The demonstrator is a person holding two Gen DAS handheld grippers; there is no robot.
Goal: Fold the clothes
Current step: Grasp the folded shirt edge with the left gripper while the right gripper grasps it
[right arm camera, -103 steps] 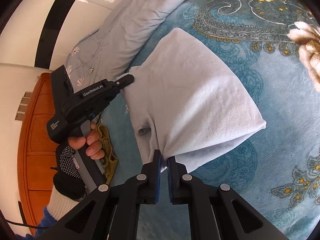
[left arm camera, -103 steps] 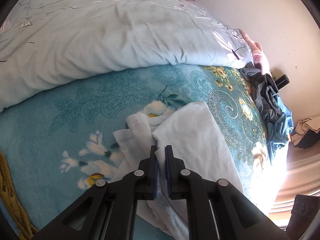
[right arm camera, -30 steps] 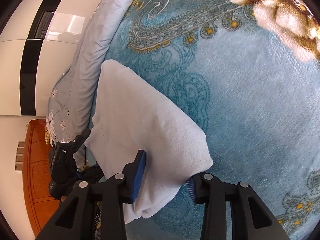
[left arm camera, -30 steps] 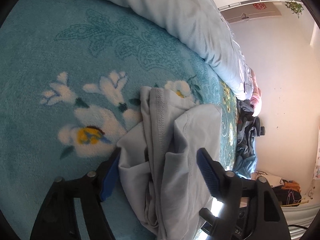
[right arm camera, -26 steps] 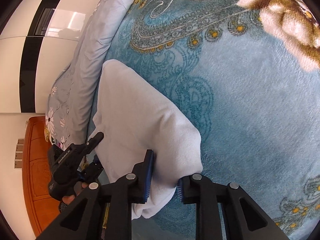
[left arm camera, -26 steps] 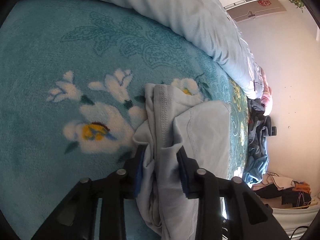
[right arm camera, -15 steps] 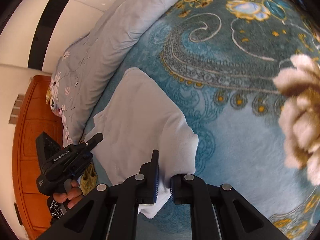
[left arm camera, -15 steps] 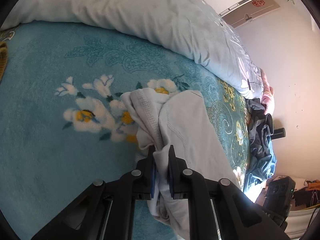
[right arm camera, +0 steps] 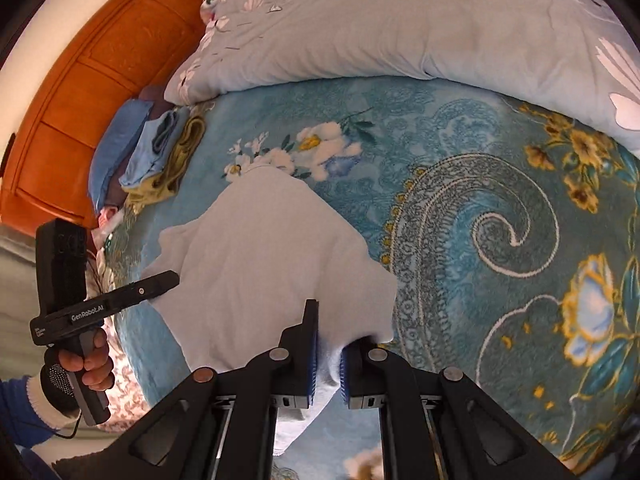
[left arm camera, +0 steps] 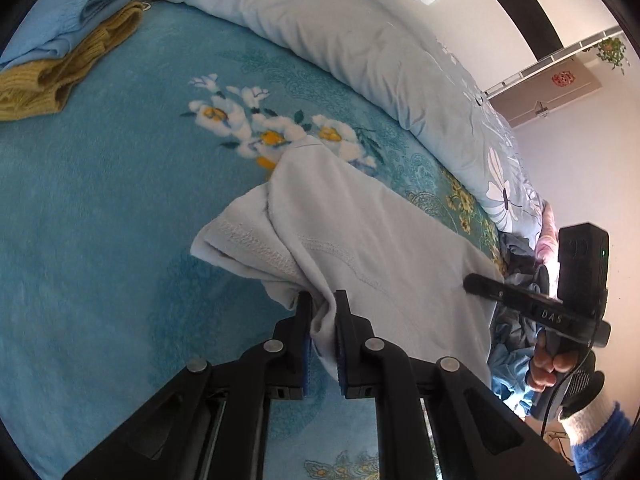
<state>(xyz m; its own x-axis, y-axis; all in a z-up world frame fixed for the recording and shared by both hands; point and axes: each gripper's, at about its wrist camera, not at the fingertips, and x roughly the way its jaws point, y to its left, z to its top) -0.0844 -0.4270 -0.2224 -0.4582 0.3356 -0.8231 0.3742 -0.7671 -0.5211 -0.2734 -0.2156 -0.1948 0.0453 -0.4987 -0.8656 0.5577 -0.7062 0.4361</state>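
From my left wrist camera I see the left gripper [left arm camera: 320, 320] with its jaws clamped on a bunched hem of the pale grey garment [left arm camera: 360, 232], stitched seams showing, while the right gripper [left arm camera: 472, 283] appears at the far corner of the cloth, a hand [left arm camera: 550, 362] around its grip. My right wrist camera gives the smooth side instead: the right gripper [right arm camera: 329, 344] has its jaws closed on a fold of the garment [right arm camera: 260, 264], and the left gripper [right arm camera: 170, 278] meets the cloth's left edge. The garment is stretched between the two above the teal floral blanket [right arm camera: 500, 208] on the bed. Only the right view shows the orange headboard [right arm camera: 80, 80]. Folded clothes [left arm camera: 60, 60] sit well apart near the duvet [left arm camera: 360, 40]; a dark heap [left arm camera: 516, 256] lies past the garment's far edge. Bare blanket is open to the left.
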